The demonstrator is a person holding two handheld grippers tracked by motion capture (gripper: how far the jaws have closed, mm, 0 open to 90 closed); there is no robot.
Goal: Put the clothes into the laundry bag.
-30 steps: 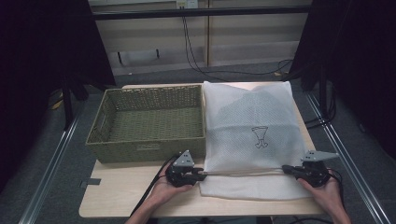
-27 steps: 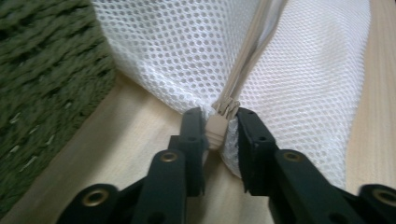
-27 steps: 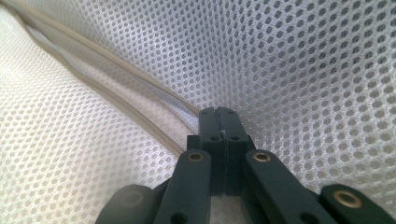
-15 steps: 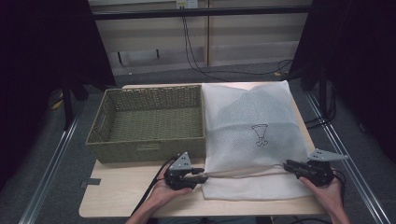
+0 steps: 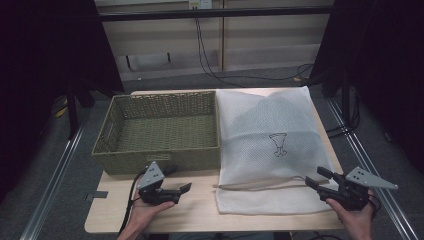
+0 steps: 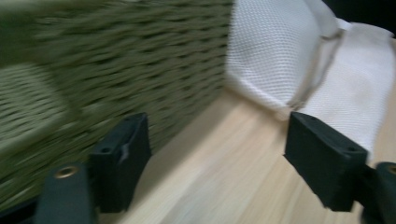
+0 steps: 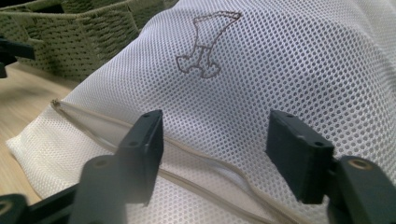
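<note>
Both grippers just released white mesh bag (image 5: pixel 270 145) — jaws opening in last moment, nothing between them now. Left gripper (image 5: pixel 177 192) pulled away left, near front wall of wicker basket (image 5: pixel 155 161). Right gripper (image 5: pixel 320 181) backed off bag's right edge. Bag flat on table (image 5: pixel 200 212), right of basket — likely laid out, regrasp next.

Both grippers open, hands low at the near edge.

The left gripper (image 5: pixel 186 189) sits in the left hand (image 5: pixel 145 210), pointing toward the right; its jaws have just been opening and stand apart with nothing between them. The right gripper (image 5: pixel 316 177) sits in the right hand (image 5: pixel 355 215), pointing left and slightly away; its jaws have just been opening too, spread wide, gripping nothing. Both forearms enter from the bottom, well apart.
</note>
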